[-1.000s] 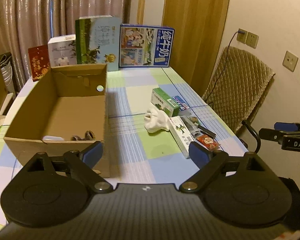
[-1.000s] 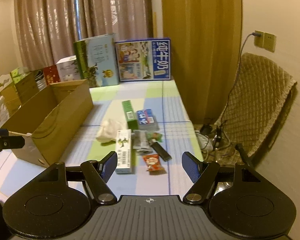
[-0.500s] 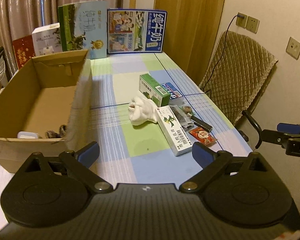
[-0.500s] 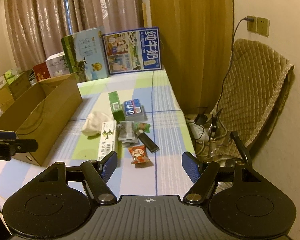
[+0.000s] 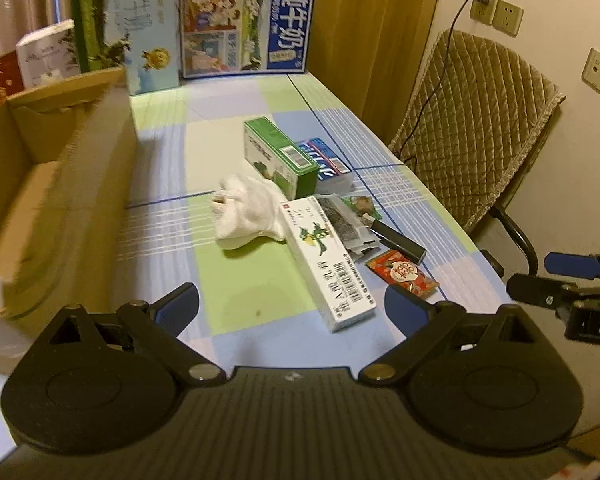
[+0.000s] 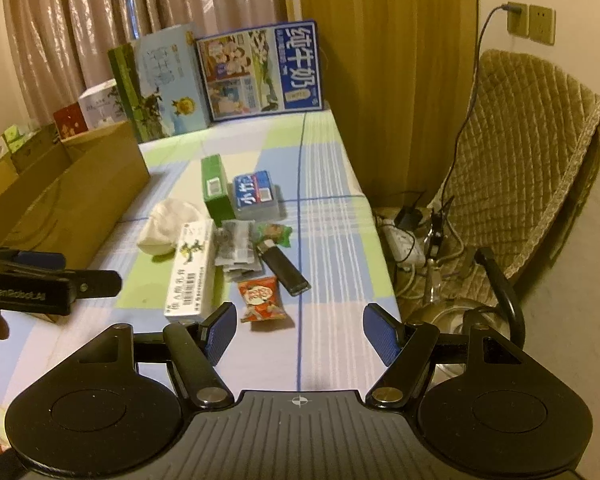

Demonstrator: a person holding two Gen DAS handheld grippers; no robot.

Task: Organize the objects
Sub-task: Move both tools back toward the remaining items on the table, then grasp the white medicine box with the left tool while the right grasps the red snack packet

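Your left gripper (image 5: 292, 304) and right gripper (image 6: 298, 330): both spread wide, empty. Long white carton (image 5: 327, 261) lies on tablecloth dead ahead of left one, long axis running away from you. Cardboard box (image 5: 80, 200) to its left. Left is nearer; you'd pinch across its width.

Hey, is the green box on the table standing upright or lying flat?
Lying flat. The green box rests on a long side on the checked tablecloth, barcode face up, beside the blue pack.

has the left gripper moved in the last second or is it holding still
Yes. In its own view the cardboard box has slid leftward and the long white box now lies between its open jaws, so the left gripper swung right, toward the clutter.
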